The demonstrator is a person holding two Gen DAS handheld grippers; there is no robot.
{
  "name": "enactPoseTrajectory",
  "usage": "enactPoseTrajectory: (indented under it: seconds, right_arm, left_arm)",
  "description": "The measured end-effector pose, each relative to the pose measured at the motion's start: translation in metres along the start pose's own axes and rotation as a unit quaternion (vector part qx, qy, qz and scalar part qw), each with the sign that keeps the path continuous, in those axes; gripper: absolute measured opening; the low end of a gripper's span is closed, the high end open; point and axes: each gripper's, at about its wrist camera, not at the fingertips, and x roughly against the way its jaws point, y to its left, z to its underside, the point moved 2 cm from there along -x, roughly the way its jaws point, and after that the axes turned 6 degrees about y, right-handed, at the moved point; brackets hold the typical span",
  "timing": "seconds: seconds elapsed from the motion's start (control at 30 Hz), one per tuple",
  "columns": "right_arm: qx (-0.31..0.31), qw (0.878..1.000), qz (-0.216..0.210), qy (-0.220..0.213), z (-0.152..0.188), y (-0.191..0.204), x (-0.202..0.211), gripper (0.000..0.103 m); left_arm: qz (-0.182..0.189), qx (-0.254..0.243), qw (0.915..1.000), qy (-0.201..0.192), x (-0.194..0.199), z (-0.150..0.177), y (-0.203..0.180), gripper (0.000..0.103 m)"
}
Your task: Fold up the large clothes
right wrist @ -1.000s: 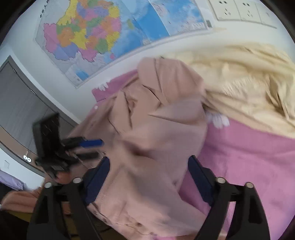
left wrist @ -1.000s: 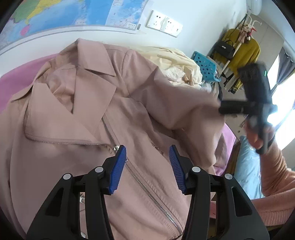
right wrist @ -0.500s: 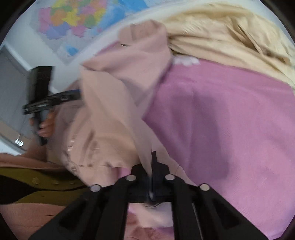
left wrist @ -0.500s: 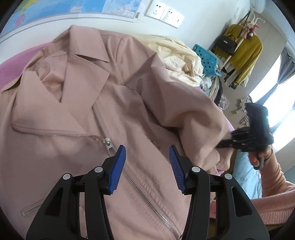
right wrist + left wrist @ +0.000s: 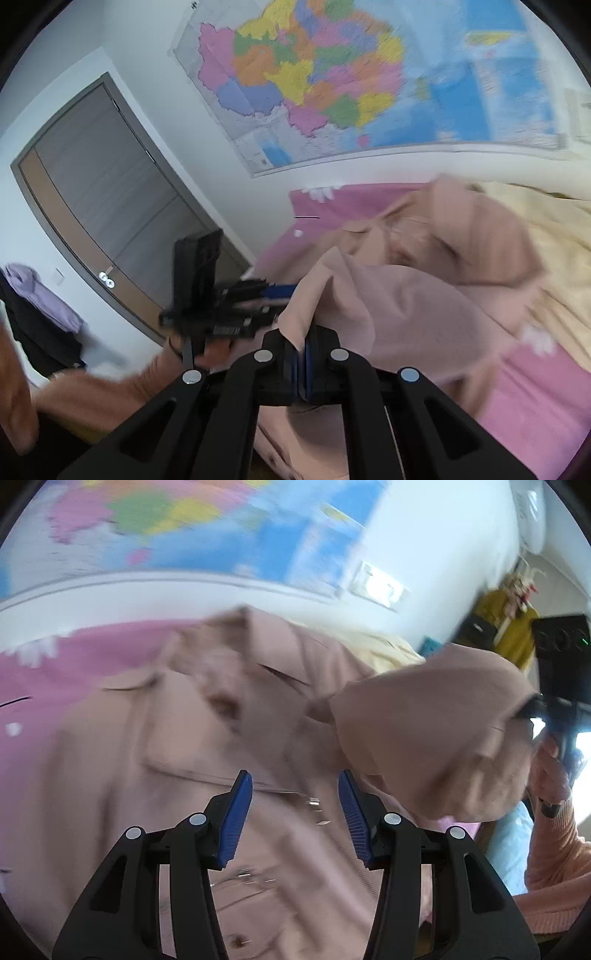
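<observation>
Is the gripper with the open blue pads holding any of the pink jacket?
No. The left gripper hangs open above the pink jacket, with no cloth between its blue pads.

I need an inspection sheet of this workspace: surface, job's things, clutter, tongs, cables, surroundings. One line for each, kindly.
Surface: pink bedsheet.
Job's things: dusty-pink jacket spread out, one part lifted.
Clutter: cream garment beside the jacket.
Tongs: right tongs shut on jacket fabric; left tongs open above the jacket, holding nothing.
Cables: nothing seen.
Surroundings: wall map, grey door, wall socket, hanging yellow clothes.
</observation>
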Motion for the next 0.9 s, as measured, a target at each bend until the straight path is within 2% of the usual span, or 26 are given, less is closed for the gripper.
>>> enactPoseTrajectory:
  seconds: [0.1,0.13,0.17,0.2,0.23,0.3,0.37,0.4,0.47,0.53,0.57,0.6,0.7,0.73,0.8,0.87,0.9]
  right_arm:
    - [-0.035,0.999,-0.012,0.033,-0.025,-0.013,-0.061,0.012]
    - [-0.049,0.998,-0.012,0.042,-0.029,-0.020,-0.076,0.021]
    - [-0.067,0.996,-0.018,0.059,-0.031,-0.029,-0.098,0.031]
    - [-0.078,0.994,-0.019,0.071,-0.031,-0.036,-0.112,0.060]
    - [-0.083,0.994,-0.006,0.071,-0.030,-0.042,-0.119,0.068]
    - [-0.079,0.995,-0.002,0.062,-0.029,-0.049,-0.116,0.068]
    - [-0.086,0.995,-0.010,0.040,-0.029,-0.059,-0.097,0.068]
    - [-0.082,0.996,0.002,0.025,-0.031,-0.065,-0.085,0.068]
    - [-0.070,0.995,0.076,-0.012,-0.028,-0.081,-0.055,0.070]
    - [-0.078,0.987,0.136,-0.033,-0.017,-0.099,-0.029,0.073]
    - [-0.082,0.981,0.172,-0.043,-0.011,-0.110,-0.017,0.074]
    - [-0.091,0.975,0.195,-0.050,-0.004,-0.121,-0.007,0.079]
    - [-0.115,0.961,0.248,-0.048,0.014,-0.155,0.005,0.084]
    - [-0.122,0.958,0.255,-0.041,0.021,-0.165,0.005,0.084]
    - [-0.146,0.961,0.233,-0.023,0.029,-0.185,-0.006,0.084]
    - [-0.145,0.963,0.227,-0.007,0.030,-0.194,-0.020,0.084]
    - [-0.142,0.964,0.226,-0.003,0.028,-0.198,-0.027,0.078]
  left_arm:
    - [-0.013,0.021,0.9996,-0.017,0.021,0.000,0.022,0.049]
    - [-0.016,0.031,0.9991,-0.024,0.029,0.001,0.031,0.049]
    - [-0.020,0.038,0.9987,-0.029,0.035,0.003,0.039,0.049]
    - [-0.023,0.042,0.9983,-0.032,0.038,0.004,0.044,0.049]
    - [-0.026,0.047,0.9979,-0.035,0.042,0.006,0.051,0.051]
    - [-0.021,0.051,0.9980,-0.031,0.043,0.010,0.056,0.053]
    - [-0.012,0.045,0.9987,-0.020,0.038,0.014,0.053,0.053]
    - [-0.008,0.039,0.9991,-0.014,0.034,0.014,0.050,0.056]
    - [-0.002,0.028,0.9996,0.003,0.022,0.017,0.044,0.059]
    - [0.007,0.023,0.9994,0.024,0.011,0.023,0.039,0.063]
    - [-0.005,0.019,0.9992,0.035,0.004,0.026,0.036,0.063]
    - [-0.023,0.013,0.9986,0.045,-0.001,0.031,0.035,0.064]
    - [-0.061,0.009,0.9955,0.072,-0.006,0.046,0.042,0.066]
    - [-0.069,0.013,0.9944,0.079,-0.006,0.050,0.047,0.068]
    - [-0.074,0.024,0.9929,0.090,-0.007,0.056,0.058,0.071]
    - [-0.074,0.032,0.9912,0.105,-0.013,0.057,0.064,0.071]
    - [-0.077,0.030,0.9903,0.112,-0.018,0.057,0.065,0.071]
